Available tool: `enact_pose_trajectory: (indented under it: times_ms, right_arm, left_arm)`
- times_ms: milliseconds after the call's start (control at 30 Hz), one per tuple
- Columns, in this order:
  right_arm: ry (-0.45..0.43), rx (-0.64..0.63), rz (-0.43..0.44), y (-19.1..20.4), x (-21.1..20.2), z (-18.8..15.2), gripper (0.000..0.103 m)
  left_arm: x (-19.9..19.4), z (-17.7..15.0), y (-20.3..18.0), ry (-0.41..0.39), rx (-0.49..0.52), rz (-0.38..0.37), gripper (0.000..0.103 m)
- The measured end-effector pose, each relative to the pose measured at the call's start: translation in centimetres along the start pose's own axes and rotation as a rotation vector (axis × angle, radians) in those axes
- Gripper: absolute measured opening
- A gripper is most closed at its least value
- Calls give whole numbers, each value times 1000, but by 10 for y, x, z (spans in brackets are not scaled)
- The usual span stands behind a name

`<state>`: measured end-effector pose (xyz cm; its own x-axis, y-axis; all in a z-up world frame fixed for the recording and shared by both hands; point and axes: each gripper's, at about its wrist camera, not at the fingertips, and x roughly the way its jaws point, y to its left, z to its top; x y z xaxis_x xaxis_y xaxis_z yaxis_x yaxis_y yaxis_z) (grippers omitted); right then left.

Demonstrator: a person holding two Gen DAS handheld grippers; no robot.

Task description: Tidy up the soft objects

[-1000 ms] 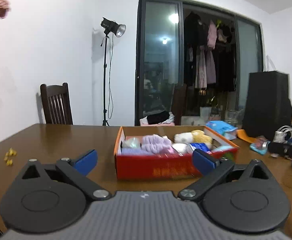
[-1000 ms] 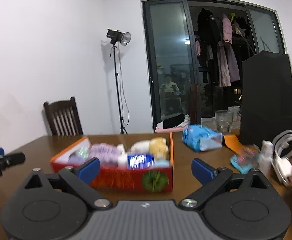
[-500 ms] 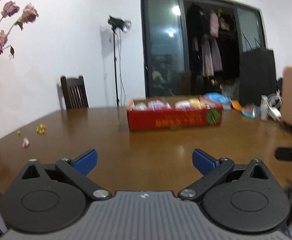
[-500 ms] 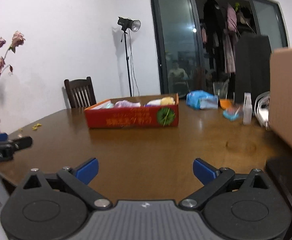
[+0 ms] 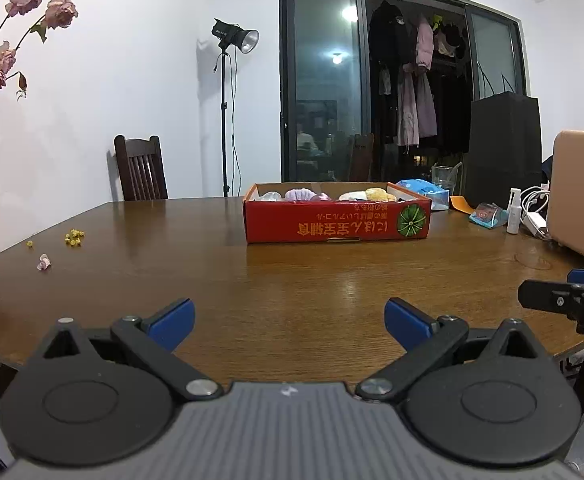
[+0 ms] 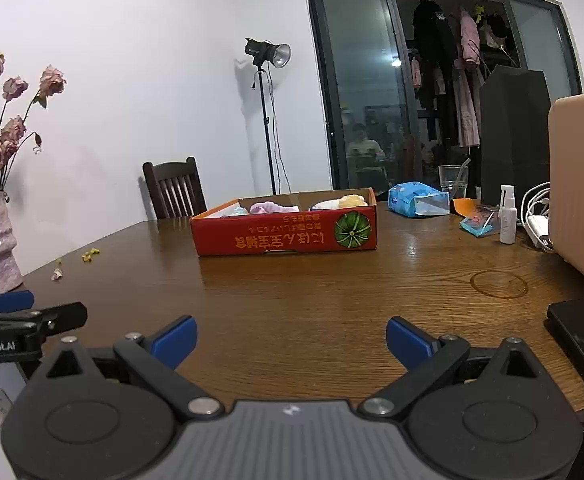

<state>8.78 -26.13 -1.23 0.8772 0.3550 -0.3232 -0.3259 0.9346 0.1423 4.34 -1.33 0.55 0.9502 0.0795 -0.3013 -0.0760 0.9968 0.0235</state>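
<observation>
Left wrist view: we are holding the left gripper (image 5: 290,322) with its blue-tipped jaws spread wide and empty above the near edge of the wooden table (image 5: 292,280), while the red cardboard box (image 5: 336,225), with the soft objects (image 5: 365,195) lying inside it, is sitting well beyond the fingertips. Right wrist view: we are holding the right gripper (image 6: 291,340) equally wide apart and empty, the red box (image 6: 286,233) is resting far ahead, and a blue tissue pack (image 6: 417,199) is lying just right of that box.
</observation>
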Motion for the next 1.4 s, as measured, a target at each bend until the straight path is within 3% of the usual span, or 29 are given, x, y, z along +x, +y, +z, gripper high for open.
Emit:
enact_pose_trajectory:
  times_ms: [1400]
  right_arm:
    - [17, 16, 23, 4, 5, -2, 103]
  left_arm:
    - [-3, 1, 0, -13, -5, 5, 103]
